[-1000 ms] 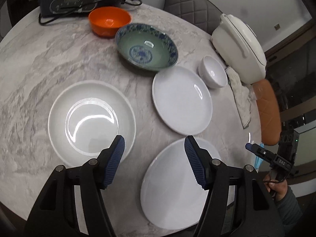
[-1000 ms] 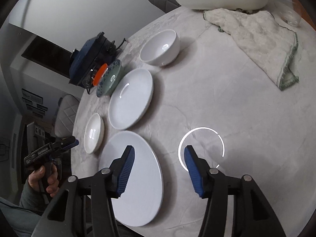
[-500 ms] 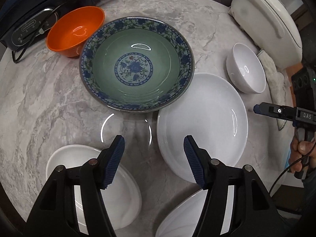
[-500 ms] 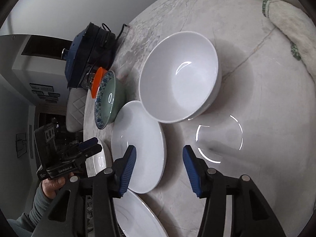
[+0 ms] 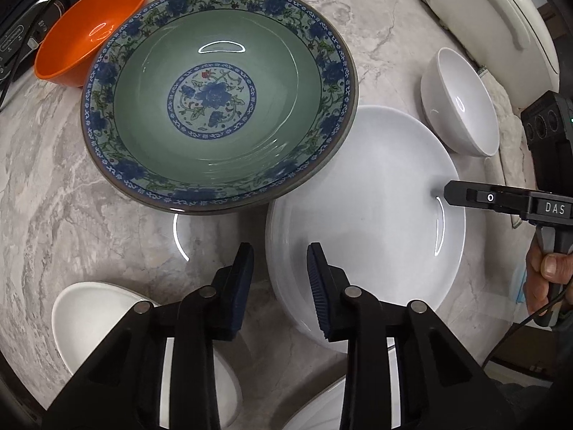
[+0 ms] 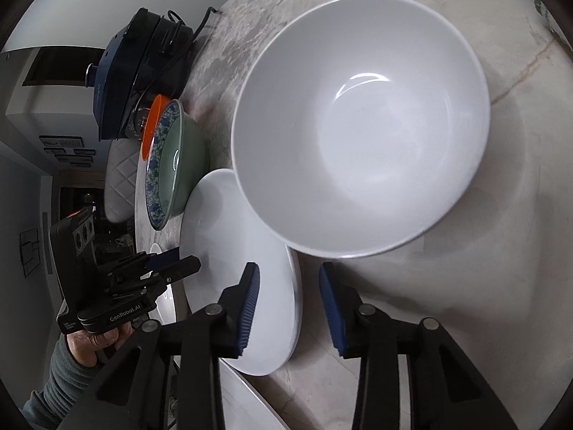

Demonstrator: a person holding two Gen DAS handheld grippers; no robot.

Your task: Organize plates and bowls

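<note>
A round white plate [image 5: 376, 215] lies on the marble table [image 5: 53, 179], between a green bowl with a blue flower pattern [image 5: 215, 107] and a small white bowl [image 5: 458, 107]. My left gripper [image 5: 281, 272] points down over the plate's left rim, which sits between its closing jaws; the pads are clear of it. My right gripper [image 6: 290, 294] straddles the opposite rim of the same plate [image 6: 229, 233], just below the white bowl [image 6: 358, 125]. Its jaws are closing too, and its pads are off the rim. An orange bowl [image 5: 89, 32] stands behind the green one.
A deeper white plate [image 5: 107, 308] lies at lower left and another white plate [image 5: 322, 412] at the bottom edge. A white rice cooker [image 5: 494, 28] and a cloth sit at the right, and a dark appliance [image 6: 143, 64] with cables at the back.
Both grippers have travelled across the table and come down onto opposite edges of the middle white plate. Their jaws have narrowed around its rim.
</note>
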